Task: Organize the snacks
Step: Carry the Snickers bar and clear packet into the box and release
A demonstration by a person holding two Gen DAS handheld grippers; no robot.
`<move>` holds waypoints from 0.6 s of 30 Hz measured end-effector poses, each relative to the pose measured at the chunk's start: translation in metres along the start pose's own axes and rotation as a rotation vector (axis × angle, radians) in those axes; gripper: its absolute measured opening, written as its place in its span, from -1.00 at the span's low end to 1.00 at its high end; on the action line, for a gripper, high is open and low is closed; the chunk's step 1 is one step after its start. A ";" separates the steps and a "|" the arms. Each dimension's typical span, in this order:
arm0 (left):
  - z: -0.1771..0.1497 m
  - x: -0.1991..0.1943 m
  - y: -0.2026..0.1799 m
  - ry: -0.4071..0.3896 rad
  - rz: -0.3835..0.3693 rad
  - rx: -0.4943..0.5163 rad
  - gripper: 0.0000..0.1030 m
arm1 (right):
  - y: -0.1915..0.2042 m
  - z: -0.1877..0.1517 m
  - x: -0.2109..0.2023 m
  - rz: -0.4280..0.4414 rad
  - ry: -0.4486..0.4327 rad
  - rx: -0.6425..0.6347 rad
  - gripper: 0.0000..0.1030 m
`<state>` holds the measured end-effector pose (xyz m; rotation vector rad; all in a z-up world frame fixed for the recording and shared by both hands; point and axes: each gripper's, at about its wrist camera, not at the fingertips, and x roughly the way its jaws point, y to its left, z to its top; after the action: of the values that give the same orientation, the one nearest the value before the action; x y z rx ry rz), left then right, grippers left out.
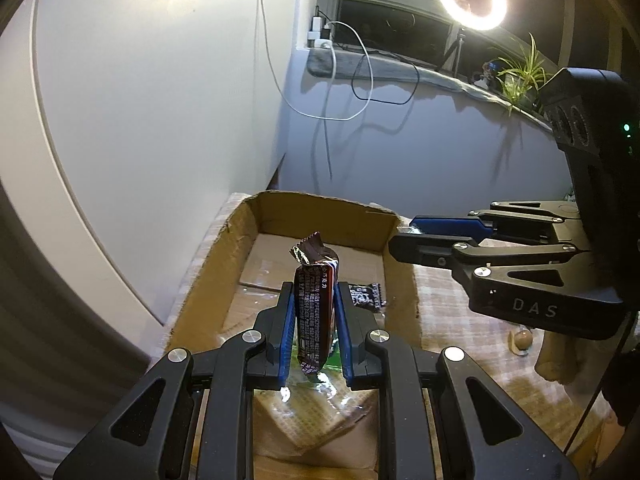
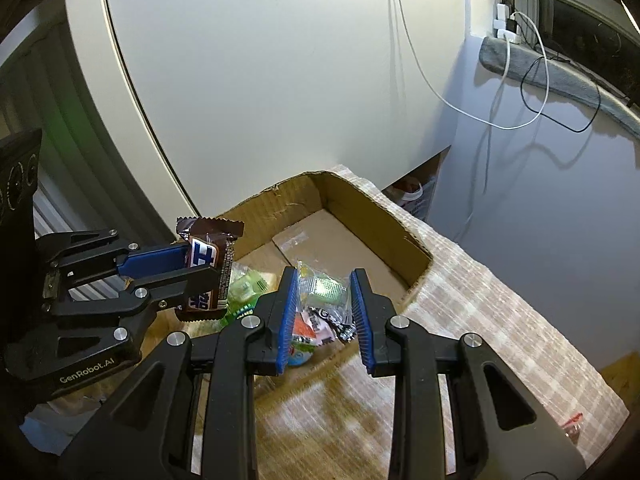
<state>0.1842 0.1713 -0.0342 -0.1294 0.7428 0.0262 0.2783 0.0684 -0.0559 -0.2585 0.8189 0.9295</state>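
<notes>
While the left gripper (image 1: 314, 322) holds a snack over the cardboard box (image 1: 320, 220), the following applies.

Step in hand: judged to be placing the chocolate bar (image 1: 314, 312) into the box with the snacks already there.

Bar position: upright between the blue pads, above the box floor toward its near edge; one crimped end sticks up past the fingertips, the other hangs below.

Left gripper state: closed on the bar at mid-length, both pads pressing the wrapper's sides. The right wrist view confirms the hold, the left gripper (image 2: 200, 276) reaching in from the box's left wall.

Right gripper state: the right gripper (image 2: 324, 308) stands part open, holding nothing; in its own view the small packets (image 2: 320, 292) in the box show through the gap, but contact with them cannot be told. In the left wrist view the right gripper (image 1: 404, 240) sits at the box's right wall, near the far right corner.

Box contents: a black-and-white packet (image 1: 366, 295) lies on the floor by the right wall; green and clear packets lie near the near edge.

Method: lower the bar until its bottom end is close to the floor before spreading the pads, choosing bare cardboard toward the far edge.

Caution: keep the two grippers apart over the box; a high release may tip the bar onto the loose packets.

Surface: the box rests on a checked tablecloth (image 2: 480, 320).
</notes>
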 end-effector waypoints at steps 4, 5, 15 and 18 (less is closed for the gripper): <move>-0.002 -0.002 0.003 0.002 0.004 -0.007 -0.66 | 0.002 0.004 0.005 -0.004 0.001 -0.003 -0.46; -0.002 -0.002 0.003 0.002 0.007 -0.007 -0.65 | 0.002 0.005 0.006 -0.003 -0.002 -0.005 -0.46; -0.001 -0.008 0.008 -0.017 0.037 -0.013 -0.19 | 0.007 0.013 0.001 -0.029 -0.030 -0.025 0.29; -0.001 -0.011 0.009 -0.028 0.046 -0.015 -0.17 | 0.008 0.014 -0.004 -0.046 -0.041 -0.029 0.53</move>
<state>0.1750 0.1804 -0.0288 -0.1257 0.7179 0.0774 0.2781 0.0784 -0.0425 -0.2813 0.7589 0.9017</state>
